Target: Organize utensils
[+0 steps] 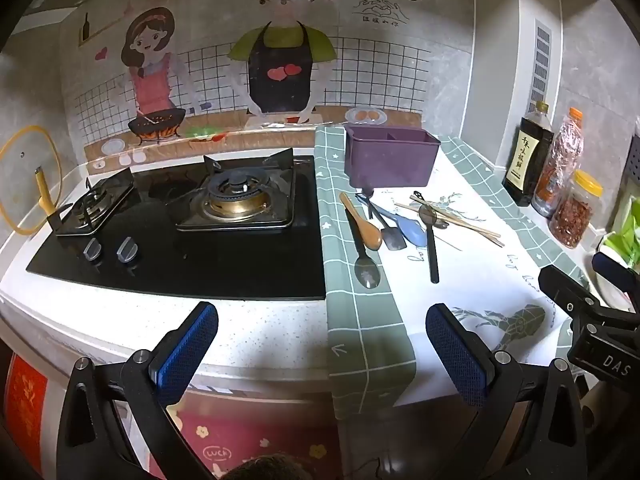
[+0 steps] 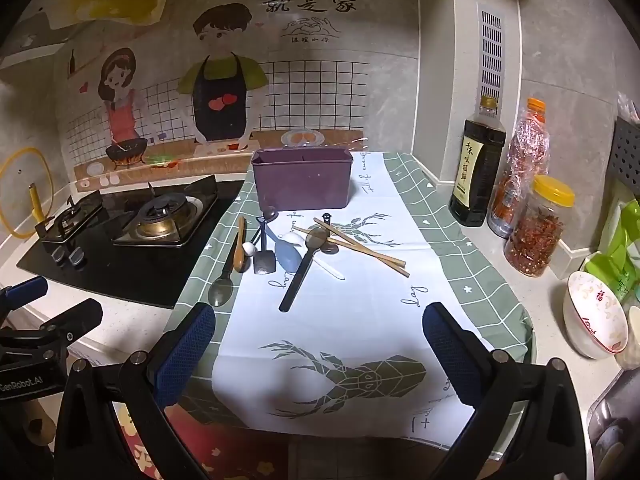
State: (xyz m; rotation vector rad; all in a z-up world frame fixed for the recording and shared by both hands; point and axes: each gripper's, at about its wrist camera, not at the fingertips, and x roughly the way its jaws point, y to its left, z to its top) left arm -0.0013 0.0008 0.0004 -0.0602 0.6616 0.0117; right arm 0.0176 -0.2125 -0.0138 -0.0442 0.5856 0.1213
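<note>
Utensils (image 2: 280, 252) lie scattered on the counter (image 2: 520, 280) at twelve o'clock of both tongs, just before the bin (image 2: 302, 184). Left tongs (image 1: 320, 344) and right tongs (image 2: 320, 344) hang spread, empty. Best pinch the black handle (image 2: 294, 284) mid-length, squarely.

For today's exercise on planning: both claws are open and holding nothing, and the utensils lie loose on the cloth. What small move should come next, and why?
Probably bring the right claw forward over the long black-handled spoon. Its handle end lies nearest, apart from the other utensils, and the purple caddy behind stands ready. The left claw hangs over the counter edge, farther off.
</note>
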